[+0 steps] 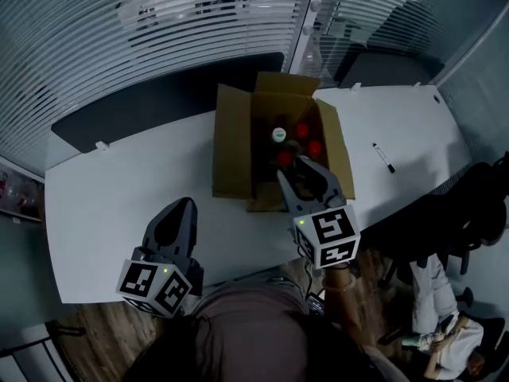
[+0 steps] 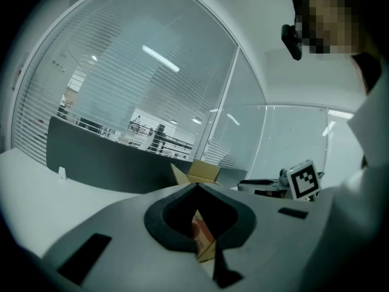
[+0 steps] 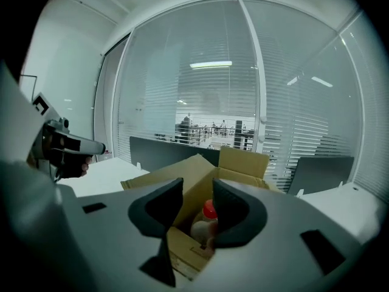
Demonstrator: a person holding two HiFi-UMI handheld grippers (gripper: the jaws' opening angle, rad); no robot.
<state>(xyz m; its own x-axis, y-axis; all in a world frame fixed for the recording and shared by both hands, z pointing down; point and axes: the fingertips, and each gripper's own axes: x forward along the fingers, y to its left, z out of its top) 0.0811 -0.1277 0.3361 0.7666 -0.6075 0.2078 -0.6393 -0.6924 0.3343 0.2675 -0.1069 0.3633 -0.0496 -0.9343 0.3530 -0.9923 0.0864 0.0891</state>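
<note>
Head view: the right gripper (image 1: 296, 173), jaws apart and empty, hangs at the near rim of an open cardboard box (image 1: 235, 146) of red-capped bottles (image 1: 301, 129) and one white-capped bottle (image 1: 278, 134), the left gripper (image 1: 185, 205) over the white table (image 1: 103, 197), well apart. Left gripper view: its jaws meet at the tips on nothing. Right gripper view: a red-capped bottle (image 3: 208, 212) shows through the narrow gap, ungripped; every bottle seen stands inside the box
</note>
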